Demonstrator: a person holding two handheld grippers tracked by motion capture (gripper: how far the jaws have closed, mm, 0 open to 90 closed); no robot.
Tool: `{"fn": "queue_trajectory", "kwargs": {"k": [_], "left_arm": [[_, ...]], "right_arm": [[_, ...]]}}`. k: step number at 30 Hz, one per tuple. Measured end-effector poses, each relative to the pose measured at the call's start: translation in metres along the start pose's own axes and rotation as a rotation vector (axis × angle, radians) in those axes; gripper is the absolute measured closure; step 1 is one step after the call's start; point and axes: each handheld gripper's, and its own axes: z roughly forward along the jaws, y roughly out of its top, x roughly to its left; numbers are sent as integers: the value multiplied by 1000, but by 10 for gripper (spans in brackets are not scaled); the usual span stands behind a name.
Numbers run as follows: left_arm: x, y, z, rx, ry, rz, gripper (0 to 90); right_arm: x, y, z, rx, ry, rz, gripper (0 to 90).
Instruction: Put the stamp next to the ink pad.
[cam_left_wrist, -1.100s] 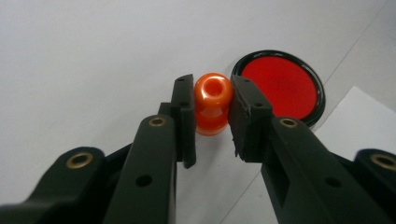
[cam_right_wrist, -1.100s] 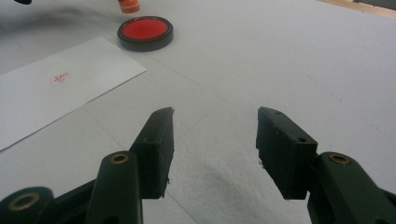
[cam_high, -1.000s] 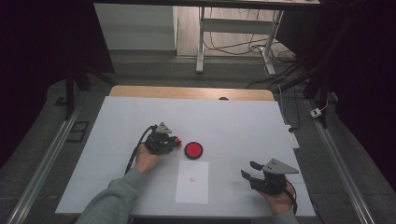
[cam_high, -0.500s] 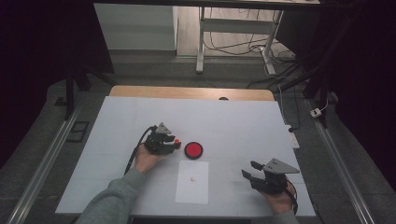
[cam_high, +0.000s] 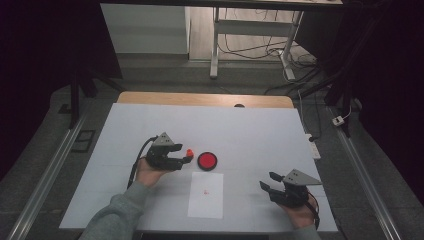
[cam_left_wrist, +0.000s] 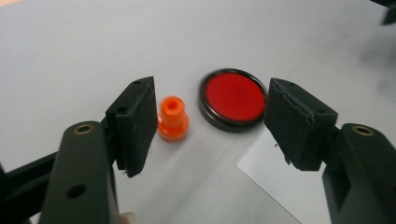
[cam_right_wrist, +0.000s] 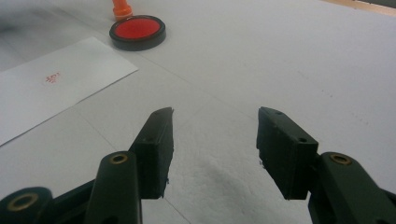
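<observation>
The bench (cam_high: 250, 125) is the biggest thing before me, a wide white top with a wooden strip along its far edge. Most of it lies bare: the far half and the whole right side offer open room, and my right gripper (cam_high: 272, 184) sits near the front right corner with nothing close by. Its jaws stand apart with only bench surface between them.

Next is the sheet of paper (cam_high: 205, 195) lying flat near the front edge, between my two hands; a small red mark sits on it, too faint to read. In my left gripper view one corner of the paper is cut off behind the jaw.

Just beyond the paper lies the round red ink pad (cam_left_wrist: 232, 99) in its dark rim, slightly blurred.

Smallest is the orange stamp (cam_left_wrist: 172, 117), standing upright on the bench just beside the pad, apart from it. My left gripper (cam_left_wrist: 205, 121) has just been opening its jaws; they stand apart, the stamp near one pad (cam_left_wrist: 135, 123), not pressed by either. Whether it touches that pad I cannot tell.
</observation>
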Motion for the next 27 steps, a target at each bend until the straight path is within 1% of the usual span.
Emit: {"fn": "queue_trajectory", "kwargs": {"k": [2,4,7,12,15,17,21,23,27], "left_arm": [[-5,-3,-6,4,-19,10,350],[-11,-6,-11,16,-10,29,351],[-17,-11,-19,21,0,39,348],[-20,-27,-36,17,23,30,347],[-20,-40,-47,12,35,7,348],[-20,-49,-53,9,45,-1,350],[-21,-64,-64,21,66,-1,351],[-21,-72,-70,24,77,-8,351],[-19,-81,-77,21,94,-22,353]], "right_arm": [[-1,-1,1,1,-2,2,458],[-3,-1,1,-6,2,4,459],[-4,-1,1,-3,5,0,458],[-6,-2,2,1,8,-21,456],[-7,-2,1,-10,9,-28,455],[-7,-2,0,-16,5,-38,455],[-8,-3,0,-22,7,-45,452],[-9,-4,0,-13,3,-51,451],[-12,-5,0,-10,-4,-52,451]]}}
